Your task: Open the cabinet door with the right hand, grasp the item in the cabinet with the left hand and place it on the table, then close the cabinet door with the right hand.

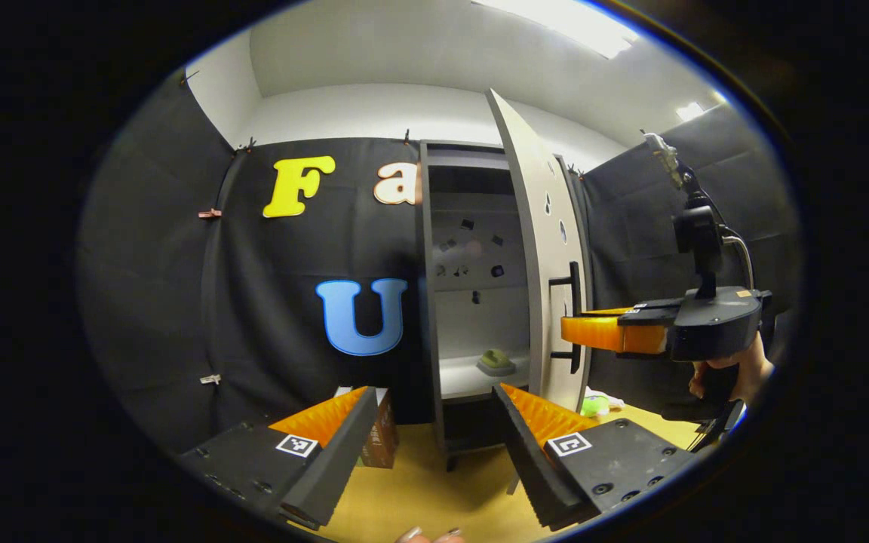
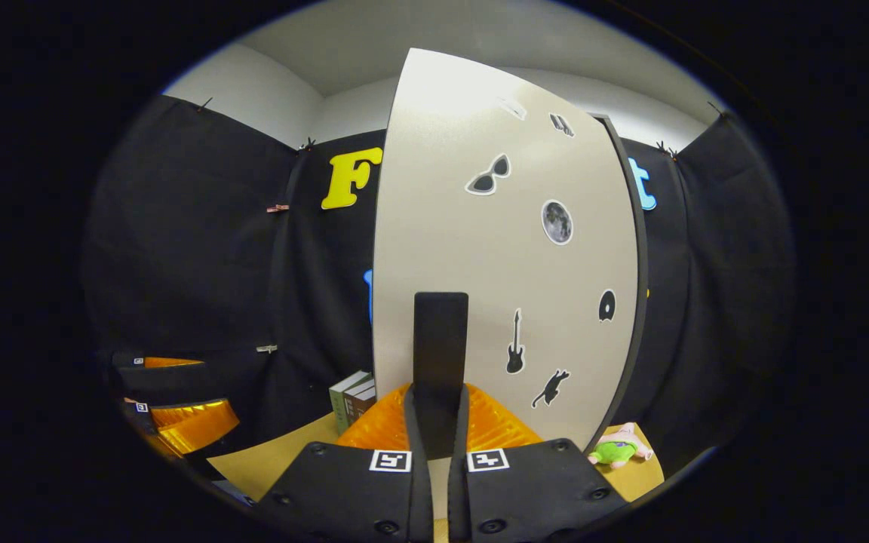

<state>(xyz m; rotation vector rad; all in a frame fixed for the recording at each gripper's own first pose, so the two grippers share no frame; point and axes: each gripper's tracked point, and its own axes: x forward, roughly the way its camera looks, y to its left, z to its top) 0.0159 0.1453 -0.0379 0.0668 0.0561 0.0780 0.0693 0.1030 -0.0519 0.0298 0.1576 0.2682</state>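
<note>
Item (image 1: pixel 495 363): lay on cabinet shelf, centre frame, straight beyond left tongs (image 1: pixel 434 430), apart. Right tongs (image 2: pixel 438 411): clamped on door handle (image 2: pixel 440 354).

1 tall grey cabinet (image 1: pixel 434 302) with 1 pale door (image 2: pixel 502 249). 1 black bar handle (image 2: pixel 440 354) on that door, plus 7 stickers around it. 1 green item (image 1: pixel 495 363) on the cabinet's lower shelf. 2 boxes (image 2: pixel 351 397) left of the cabinet, 1 green-pink plush toy (image 2: pixel 619 448) right of it.
</note>
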